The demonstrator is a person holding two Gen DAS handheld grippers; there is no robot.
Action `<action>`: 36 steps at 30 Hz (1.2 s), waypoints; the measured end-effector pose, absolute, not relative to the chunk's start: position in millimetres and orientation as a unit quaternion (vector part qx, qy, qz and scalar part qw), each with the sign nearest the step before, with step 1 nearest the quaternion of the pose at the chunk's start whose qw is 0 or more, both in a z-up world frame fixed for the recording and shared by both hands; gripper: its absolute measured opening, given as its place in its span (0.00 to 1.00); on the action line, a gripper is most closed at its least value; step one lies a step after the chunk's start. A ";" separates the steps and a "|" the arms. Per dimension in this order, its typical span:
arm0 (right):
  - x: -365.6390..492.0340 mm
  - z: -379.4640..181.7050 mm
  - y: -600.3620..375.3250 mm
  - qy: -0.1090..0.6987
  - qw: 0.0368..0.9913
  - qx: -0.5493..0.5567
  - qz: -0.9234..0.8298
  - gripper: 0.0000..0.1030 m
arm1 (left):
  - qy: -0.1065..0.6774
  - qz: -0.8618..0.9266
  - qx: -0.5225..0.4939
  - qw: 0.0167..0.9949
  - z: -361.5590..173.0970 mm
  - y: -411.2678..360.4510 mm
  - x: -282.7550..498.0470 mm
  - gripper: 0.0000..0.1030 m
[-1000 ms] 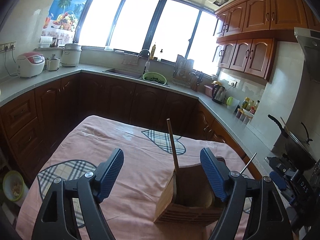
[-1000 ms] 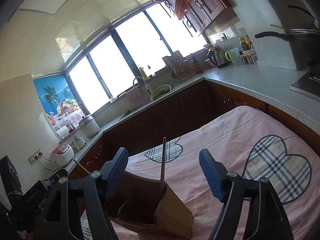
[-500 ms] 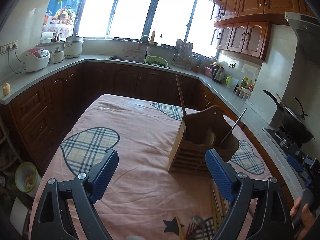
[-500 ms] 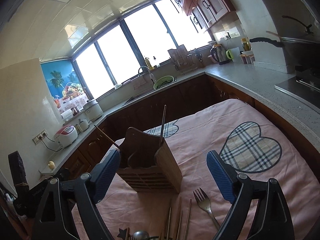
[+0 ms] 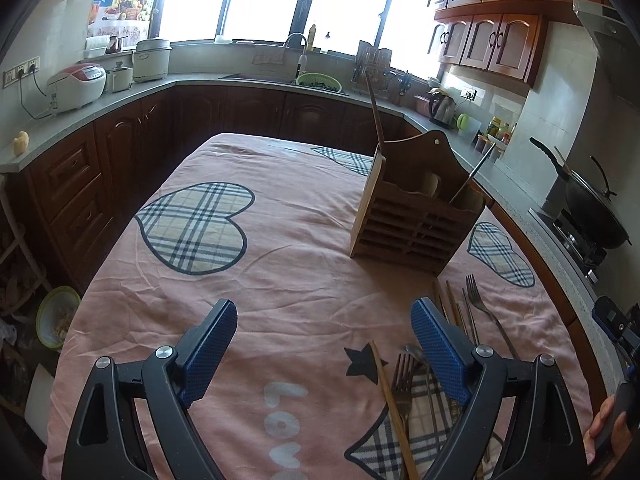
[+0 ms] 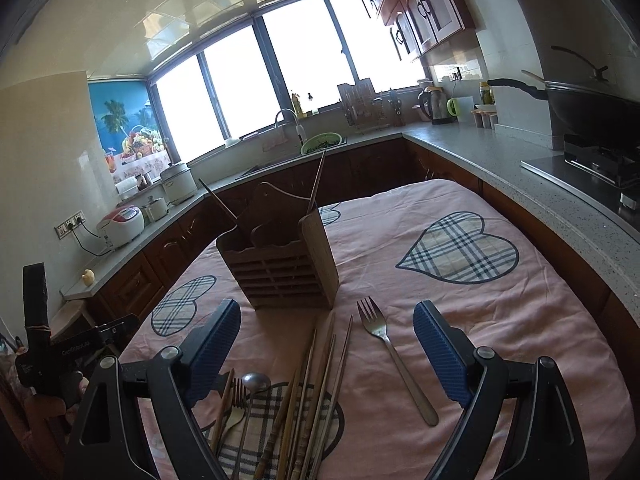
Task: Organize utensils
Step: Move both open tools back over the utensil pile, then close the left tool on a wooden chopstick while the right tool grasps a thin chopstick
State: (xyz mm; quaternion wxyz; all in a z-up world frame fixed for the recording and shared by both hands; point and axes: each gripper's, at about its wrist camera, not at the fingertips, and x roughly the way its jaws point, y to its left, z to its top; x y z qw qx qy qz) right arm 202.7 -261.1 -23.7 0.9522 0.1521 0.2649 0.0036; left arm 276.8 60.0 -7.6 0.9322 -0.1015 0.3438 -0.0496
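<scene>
Broadly, a pink tablecloth (image 5: 288, 288) with plaid hearts covers the table. Toward its far right stands a wooden utensil holder (image 5: 416, 220), upright, with a chopstick (image 5: 376, 114) and a thin metal handle (image 5: 472, 176) sticking out. Near it lie a bundle of chopsticks (image 6: 316, 392), a lone fork (image 6: 394, 356) to their right, and a spoon (image 6: 254, 382) to their left. The left gripper (image 5: 324, 354) and right gripper (image 6: 328, 354) both hover spread wide, holding nothing.
</scene>
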 end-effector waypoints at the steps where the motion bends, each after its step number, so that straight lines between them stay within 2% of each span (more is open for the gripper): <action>1: 199.3 -26.4 -261.5 0.268 0.951 0.152 0.002 0.87 | 0.347 -0.049 -0.102 0.931 -8.5 60.2 274.3 0.87; 16: 193.2 -52.1 -263.8 0.306 0.940 0.153 0.008 0.87 | 0.388 -0.050 -0.084 0.917 -21.5 40.9 278.0 0.86; 30: 225.2 -72.4 -258.8 0.349 0.925 0.147 0.014 0.86 | 0.443 -0.048 -0.056 0.894 -43.6 15.1 311.8 0.85; 34: 239.3 -81.0 -258.6 0.367 0.918 0.150 0.017 0.72 | 0.456 -0.049 -0.049 0.887 -51.9 10.3 325.0 0.82; 36: 244.9 -83.8 -257.6 0.371 0.917 0.147 0.016 0.72 | 0.462 -0.050 -0.047 0.884 -55.6 7.6 331.0 0.78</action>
